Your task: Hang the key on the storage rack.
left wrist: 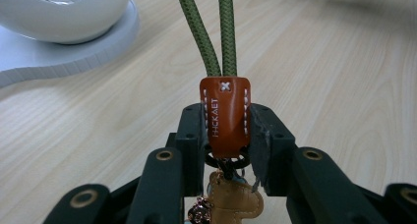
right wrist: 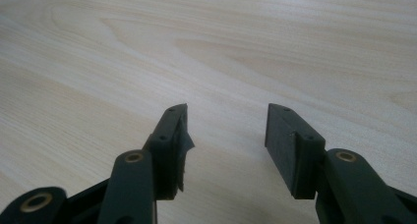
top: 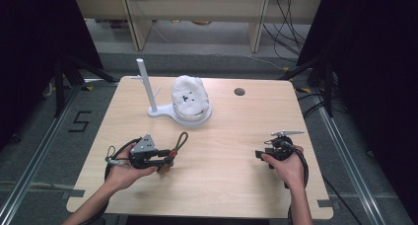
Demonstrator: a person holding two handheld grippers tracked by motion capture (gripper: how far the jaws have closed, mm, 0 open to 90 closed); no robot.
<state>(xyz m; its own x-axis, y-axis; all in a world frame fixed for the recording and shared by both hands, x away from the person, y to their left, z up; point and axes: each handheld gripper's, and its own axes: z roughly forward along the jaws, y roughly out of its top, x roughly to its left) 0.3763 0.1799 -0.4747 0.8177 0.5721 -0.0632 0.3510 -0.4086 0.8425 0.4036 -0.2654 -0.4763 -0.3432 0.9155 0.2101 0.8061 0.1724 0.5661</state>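
Clamping the keychain's (left wrist: pixel 224 117) stiff leather tab, the left gripper (left wrist: pixel 226 130) holds it low over the bench (top: pixel 222 156), near the white stand (top: pixel 153 104). Its green cord loop (top: pixel 181 141) is light and floppy, so the tab is the firmer hold. Rightward, the right gripper (right wrist: pixel 226 130) rests, jaws apart and empty.

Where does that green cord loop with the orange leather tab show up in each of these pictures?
High view: the green cord loop lies lower left of centre, at the tip of the left hand-held gripper.
Left gripper view: centre, its orange tab clamped between the jaws, cord running up.
Right gripper view: not in it.
Shared landmark: the white stand base.
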